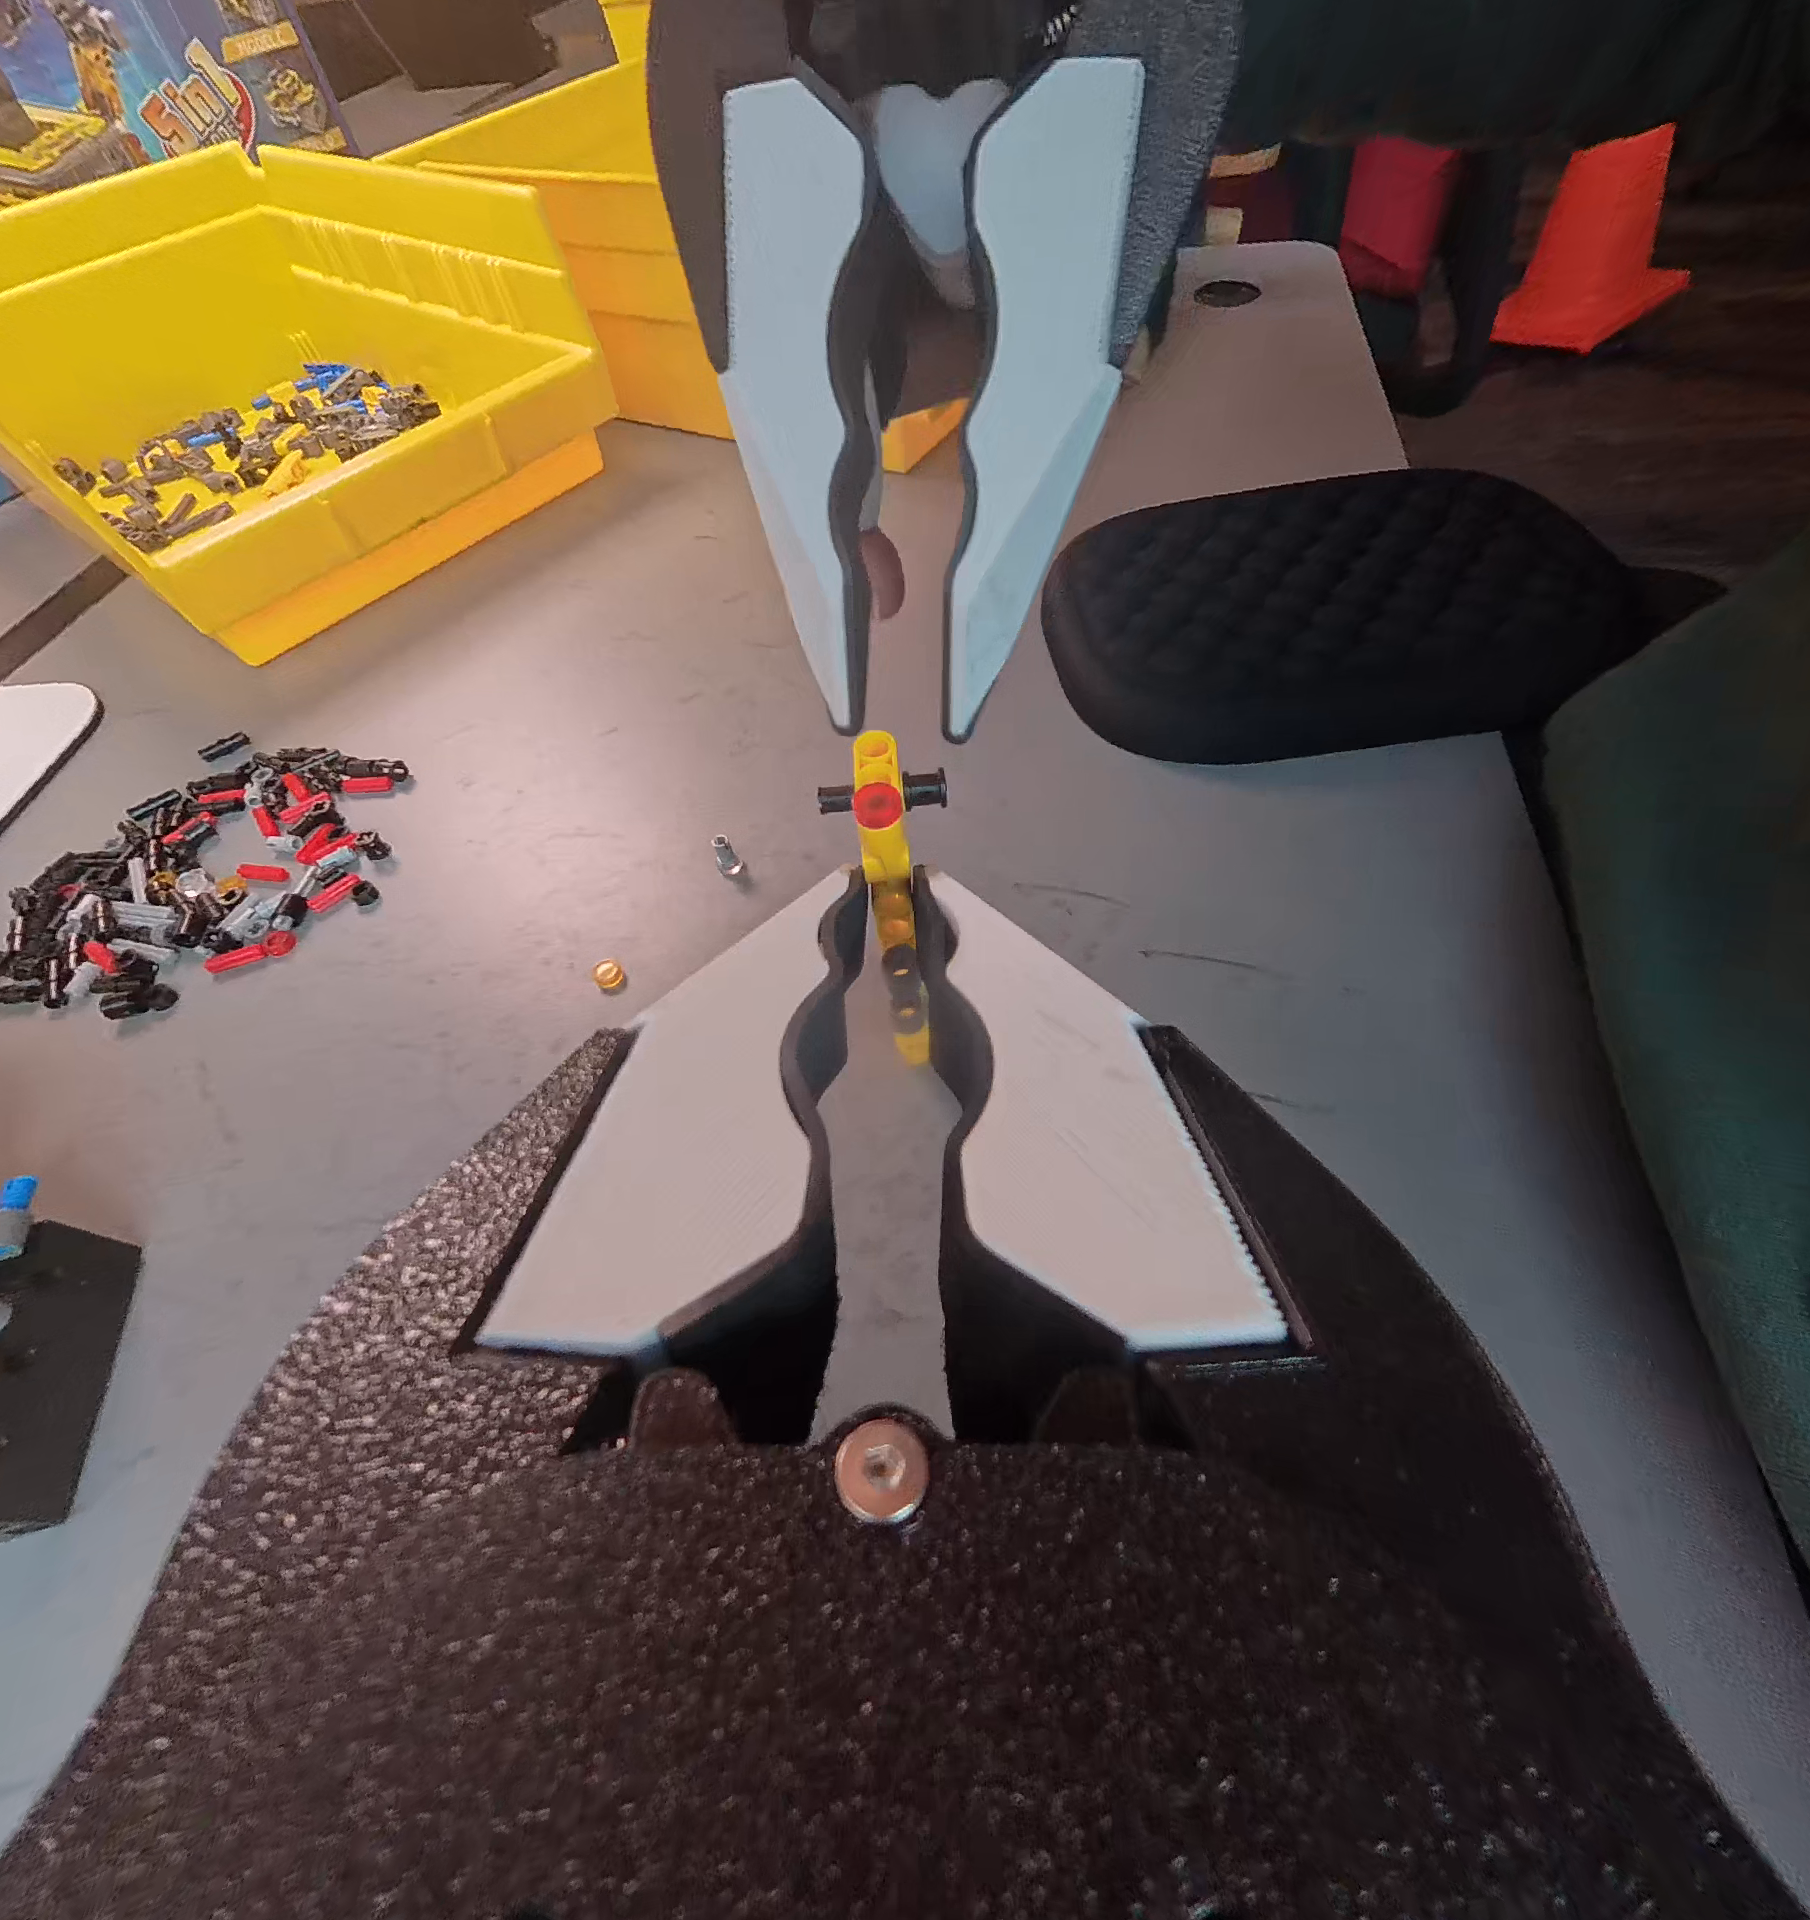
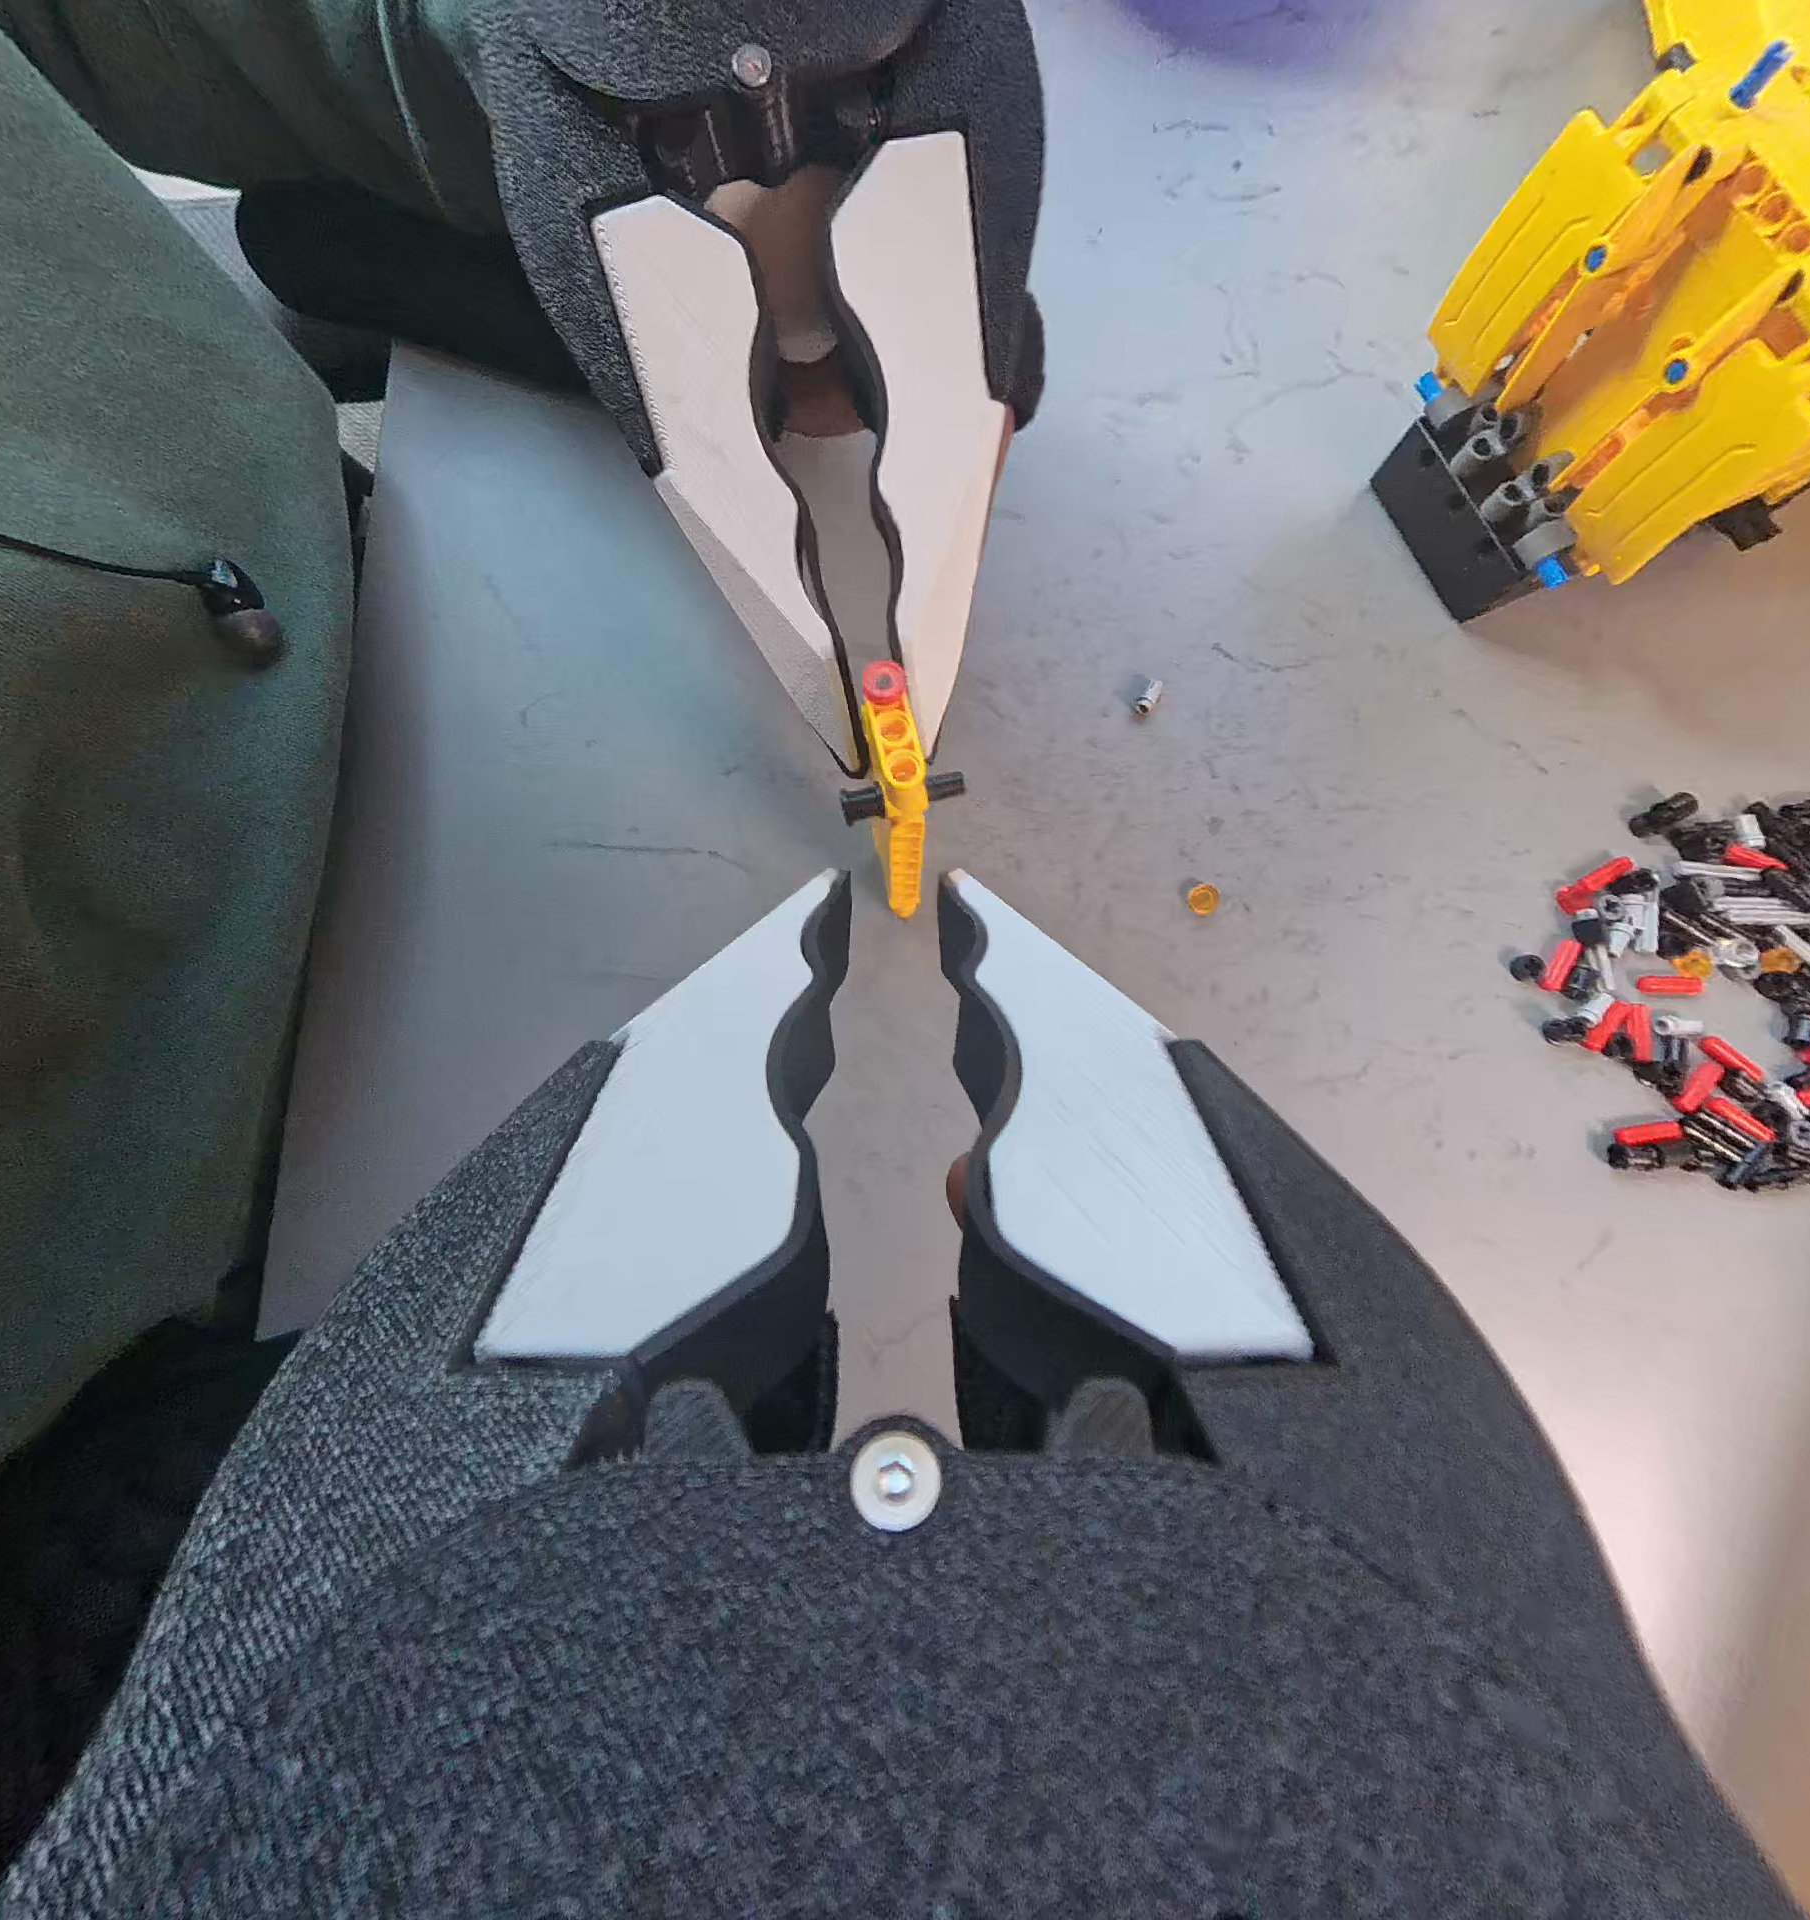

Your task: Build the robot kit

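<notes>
Your left claw pinches the yellow holed plastic beam above the grey bench; your spread right claw hovers at its tip: hold it steady.

You can see printed lettering on one thing only: the colourful toy box at eleven o'clock, behind the yellow bins.

Hobby workbench, yellow parts bin, brick pile
</notes>
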A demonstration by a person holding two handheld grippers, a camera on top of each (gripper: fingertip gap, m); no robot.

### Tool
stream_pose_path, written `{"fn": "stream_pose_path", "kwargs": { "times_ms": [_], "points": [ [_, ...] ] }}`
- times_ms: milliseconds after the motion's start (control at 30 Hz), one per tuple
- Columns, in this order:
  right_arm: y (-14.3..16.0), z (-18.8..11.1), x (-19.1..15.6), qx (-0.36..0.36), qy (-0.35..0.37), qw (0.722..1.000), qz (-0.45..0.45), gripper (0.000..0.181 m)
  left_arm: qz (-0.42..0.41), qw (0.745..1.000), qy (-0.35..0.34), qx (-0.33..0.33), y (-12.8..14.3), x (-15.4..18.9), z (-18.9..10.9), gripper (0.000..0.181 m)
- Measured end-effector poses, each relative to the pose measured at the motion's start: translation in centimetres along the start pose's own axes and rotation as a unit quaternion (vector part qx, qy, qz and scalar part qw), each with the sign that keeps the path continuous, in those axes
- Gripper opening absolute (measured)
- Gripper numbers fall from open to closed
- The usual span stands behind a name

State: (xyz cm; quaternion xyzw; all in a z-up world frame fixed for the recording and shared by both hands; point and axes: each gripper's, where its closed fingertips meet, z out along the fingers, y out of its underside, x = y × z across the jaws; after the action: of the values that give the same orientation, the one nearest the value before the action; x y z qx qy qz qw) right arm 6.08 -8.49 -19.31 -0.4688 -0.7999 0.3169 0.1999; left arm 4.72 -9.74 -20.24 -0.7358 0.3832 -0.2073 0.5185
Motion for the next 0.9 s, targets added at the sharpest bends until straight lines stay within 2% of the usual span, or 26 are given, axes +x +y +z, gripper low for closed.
{"fn": "stream_pose_path", "kwargs": {
  "times_ms": [133, 433, 667, 900],
  "points": [
    [2.1, -0.3, 2.5, -0.025, 0.035, 0.999, 0.014, 0.016, 0.008, 1.0, 0.006, -0.001, 0.2, 0.2, 0.1, 0.008],
    [6.3, 2.1, 6.0, -0.078, 0.063, 0.994, 0.05, 0.016, -0.007, 1.0, 0.014, -0.003, 0.5, 0.2, 0.2, 0.015],
    [7.0, 3.6, 6.6, -0.085, 0.048, 0.994, 0.057, 0.015, -0.024, 0.999, 0.021, 0.011, 0.2, 0.0, -0.2, 0.018],
    [6.9, 3.7, 6.5, -0.087, 0.035, 0.994, 0.053, 0.012, -0.032, 0.999, 0.03, 0.03, -0.3, -0.1, -0.6, 0.029]
  ]
}}
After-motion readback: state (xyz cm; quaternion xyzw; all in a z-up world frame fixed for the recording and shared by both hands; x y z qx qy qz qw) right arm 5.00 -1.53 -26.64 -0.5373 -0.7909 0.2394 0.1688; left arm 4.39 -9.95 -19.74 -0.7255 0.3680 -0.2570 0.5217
